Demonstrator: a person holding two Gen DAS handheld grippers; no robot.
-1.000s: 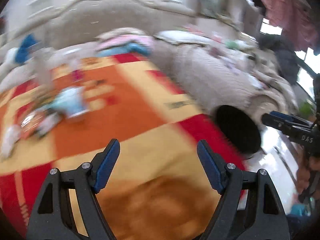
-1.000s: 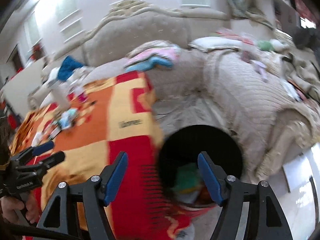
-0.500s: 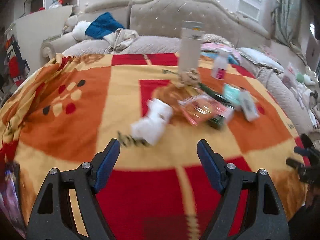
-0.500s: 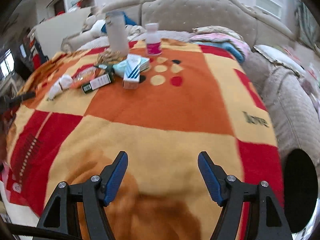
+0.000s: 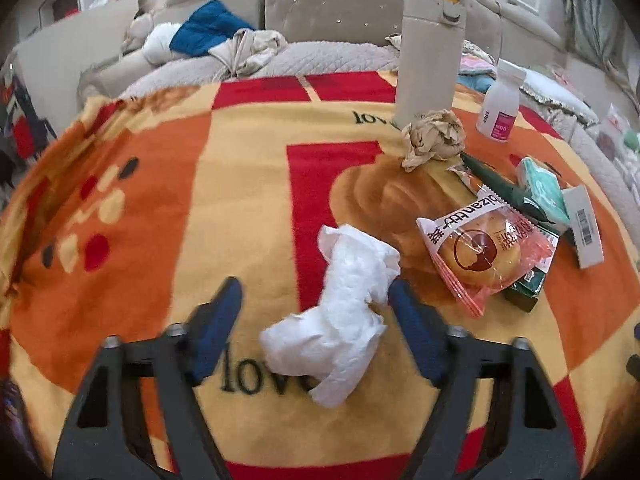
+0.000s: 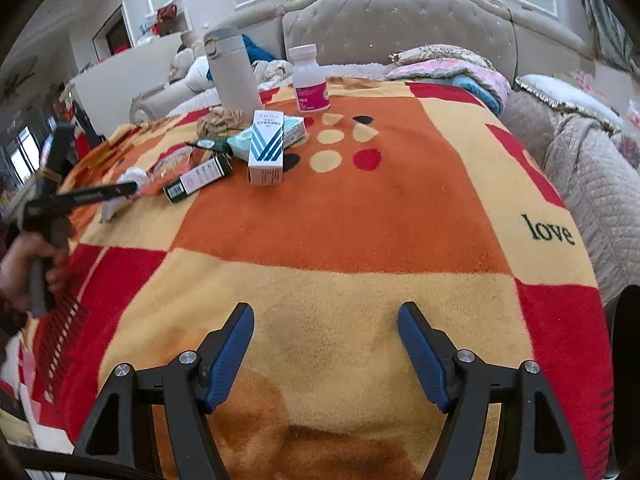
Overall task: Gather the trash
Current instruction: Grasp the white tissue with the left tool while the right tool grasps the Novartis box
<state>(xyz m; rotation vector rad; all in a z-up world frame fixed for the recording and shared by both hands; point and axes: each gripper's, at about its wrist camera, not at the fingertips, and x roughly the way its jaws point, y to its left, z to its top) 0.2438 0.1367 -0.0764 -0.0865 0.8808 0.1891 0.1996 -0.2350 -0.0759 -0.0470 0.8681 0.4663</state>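
Note:
A crumpled white tissue (image 5: pixel 344 312) lies on the orange, red and yellow blanket (image 5: pixel 240 184). My left gripper (image 5: pixel 314 300) is open, its fingers on either side of the tissue, the right finger touching or nearly touching it. A crumpled brown paper ball (image 5: pixel 434 138) lies further back by a tall beige flask (image 5: pixel 428 52). A pink bun wrapper (image 5: pixel 486 252) lies to the right. My right gripper (image 6: pixel 326 324) is open and empty over bare blanket. In the right wrist view the left gripper (image 6: pixel 92 196) is at the far left, by the tissue (image 6: pixel 130 178).
A white bottle with a pink label (image 6: pixel 310 80), a white and blue box (image 6: pixel 267 148), a green box (image 6: pixel 198 178) and a teal tissue pack (image 5: pixel 542 188) lie on the blanket. A black bin's rim (image 6: pixel 626 360) is at the right edge. Sofas surround the table.
Both grippers swung from the black bin back over the blanket. The left gripper moved forward until its open fingers flank the white tissue. Both stayed open.

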